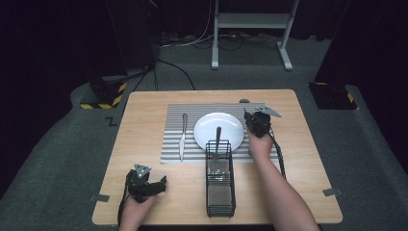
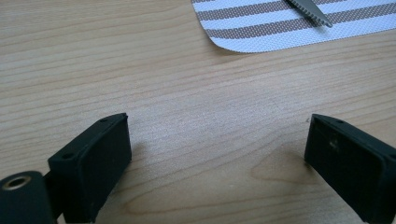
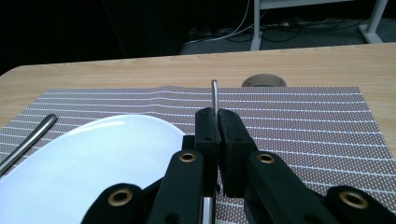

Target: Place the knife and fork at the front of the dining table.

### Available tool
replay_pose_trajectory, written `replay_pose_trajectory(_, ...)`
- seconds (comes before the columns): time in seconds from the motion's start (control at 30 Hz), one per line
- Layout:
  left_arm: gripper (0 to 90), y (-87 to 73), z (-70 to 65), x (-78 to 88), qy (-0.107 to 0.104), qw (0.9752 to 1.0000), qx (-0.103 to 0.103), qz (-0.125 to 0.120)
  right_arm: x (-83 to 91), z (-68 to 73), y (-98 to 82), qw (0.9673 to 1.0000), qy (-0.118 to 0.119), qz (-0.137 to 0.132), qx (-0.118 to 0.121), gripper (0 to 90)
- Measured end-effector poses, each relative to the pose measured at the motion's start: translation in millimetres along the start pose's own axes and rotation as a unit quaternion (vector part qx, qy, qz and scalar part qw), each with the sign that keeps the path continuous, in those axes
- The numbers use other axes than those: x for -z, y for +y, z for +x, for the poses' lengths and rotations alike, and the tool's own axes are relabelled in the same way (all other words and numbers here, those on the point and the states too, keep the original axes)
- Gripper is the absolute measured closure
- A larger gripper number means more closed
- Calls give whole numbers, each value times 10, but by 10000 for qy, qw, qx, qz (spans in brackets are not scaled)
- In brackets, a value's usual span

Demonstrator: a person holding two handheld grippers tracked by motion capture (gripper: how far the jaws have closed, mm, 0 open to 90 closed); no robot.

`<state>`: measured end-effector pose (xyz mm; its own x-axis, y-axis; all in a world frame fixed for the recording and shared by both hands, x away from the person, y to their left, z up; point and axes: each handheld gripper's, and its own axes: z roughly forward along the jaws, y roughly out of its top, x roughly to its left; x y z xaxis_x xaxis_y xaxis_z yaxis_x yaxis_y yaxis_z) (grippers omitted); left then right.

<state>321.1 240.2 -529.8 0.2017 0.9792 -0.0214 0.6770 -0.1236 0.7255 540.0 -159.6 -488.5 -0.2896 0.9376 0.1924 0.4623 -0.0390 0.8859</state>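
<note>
Right gripper view: we see right gripper [image 3: 217,122] clamped on thin metal utensil handle [image 3: 215,94] right of round white plate [image 3: 88,163]; placing remains. Steel knife [image 1: 183,136] left of plate, done. Left gripper [image 2: 219,154] apart, idle.

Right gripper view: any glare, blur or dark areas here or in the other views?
Right gripper view: soft glare on the white plate, near jaws slightly soft, background dark. High view: table evenly lit, surroundings nearly black. Left gripper view: sharp wood grain, faint shadows by the jaws.
</note>
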Motion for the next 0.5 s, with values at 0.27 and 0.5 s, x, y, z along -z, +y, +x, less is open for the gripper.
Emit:
replay_pose_trajectory(0.27, 73, -1, 4, 2, -19, 10000, 16, -10, -8, -36, 4, 9999, -11, 125, -82, 865)
replay_pose_trajectory(0.5, 73, -3, 1, 3, 0, 10000, -12, 0, -19, -124, -2, 9996, -40, 223, -182, 802)
